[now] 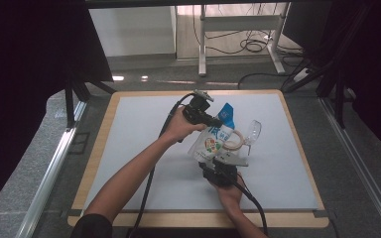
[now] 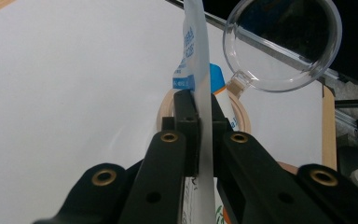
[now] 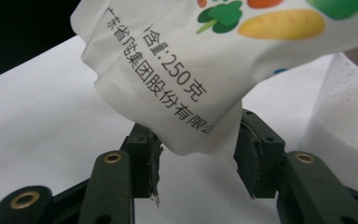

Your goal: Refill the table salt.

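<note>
Left gripper (image 1: 217,119) holds the top edge of a printed pouch (image 1: 213,140), jaws closed flat on the sheet. In the left gripper view the pouch (image 2: 200,84) runs edge-on straight up between the jaws, so I judge the grip to be taken on the sealed upper strip, where the material is flat and thin enough to pinch.

Right gripper (image 1: 217,162) sits at the opposite, lower end. In the right gripper view its jaws stand apart on either side of the pouch's bottom corner (image 3: 186,135); the corner hangs in the gap, close to the left pad, but I see no pinch. I read this as a two-point hold being set up: top end fixed, bottom end about to be taken, probably to stretch or steady the bag.

Pouch location: near the middle of the white table mat (image 1: 144,148), lifted at the top end and slanting down toward the right gripper.

Pouch appearance: white glossy film, crinkled at the lower corner, blue panel at the top, vegetable graphics (a green broccoli shape, a yellow-orange carrot shape) and black printed characters with "250". It looks soft and partly slack, so I expect it to fold rather than resist.

Just beyond the pouch: a light wooden ring (image 2: 242,112) and a clear plastic cup with a handle (image 2: 284,46), lying on its side. White paper towel (image 3: 345,107) at the right edge of the right gripper view.
</note>
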A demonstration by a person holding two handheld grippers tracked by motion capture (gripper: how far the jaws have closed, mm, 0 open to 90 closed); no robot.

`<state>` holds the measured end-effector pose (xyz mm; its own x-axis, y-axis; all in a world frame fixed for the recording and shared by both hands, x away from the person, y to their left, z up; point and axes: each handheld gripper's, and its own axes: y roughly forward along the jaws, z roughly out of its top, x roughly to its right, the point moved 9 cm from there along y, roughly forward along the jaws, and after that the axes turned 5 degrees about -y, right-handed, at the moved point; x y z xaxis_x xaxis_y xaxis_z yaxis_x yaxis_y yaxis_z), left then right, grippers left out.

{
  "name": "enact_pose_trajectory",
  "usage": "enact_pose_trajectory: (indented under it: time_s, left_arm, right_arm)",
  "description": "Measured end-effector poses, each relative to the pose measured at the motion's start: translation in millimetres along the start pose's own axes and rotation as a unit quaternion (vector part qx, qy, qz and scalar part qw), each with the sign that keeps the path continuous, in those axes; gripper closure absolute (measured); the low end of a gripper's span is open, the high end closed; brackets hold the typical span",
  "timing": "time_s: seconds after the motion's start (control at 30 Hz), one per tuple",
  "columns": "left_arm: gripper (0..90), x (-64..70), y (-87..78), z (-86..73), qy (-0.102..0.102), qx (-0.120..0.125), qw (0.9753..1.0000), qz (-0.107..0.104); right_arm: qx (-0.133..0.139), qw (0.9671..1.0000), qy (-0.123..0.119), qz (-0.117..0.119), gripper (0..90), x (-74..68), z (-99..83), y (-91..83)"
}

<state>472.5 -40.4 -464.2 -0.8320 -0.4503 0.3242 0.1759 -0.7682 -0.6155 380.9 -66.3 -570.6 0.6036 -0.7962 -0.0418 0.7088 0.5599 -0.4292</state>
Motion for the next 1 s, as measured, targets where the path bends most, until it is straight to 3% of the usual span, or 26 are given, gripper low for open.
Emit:
enact_pose_trajectory:
  time_s: [0.57, 1.0]
  left_arm:
    - [89.3, 2.9, -5.8, 2.3, 0.005, 0.010, 0.9999, -0.001]
    - [89.3, 3.1, -11.3, 0.8, 0.008, 0.011, 0.9999, 0.003]
  right_arm:
    - [-0.010, 0.9998, 0.010, -0.012, 54.3, 9.7, -3.4, -2.1]
    - [-0.016, 0.9997, 0.004, -0.018, 55.1, 12.7, -4.7, -2.9]
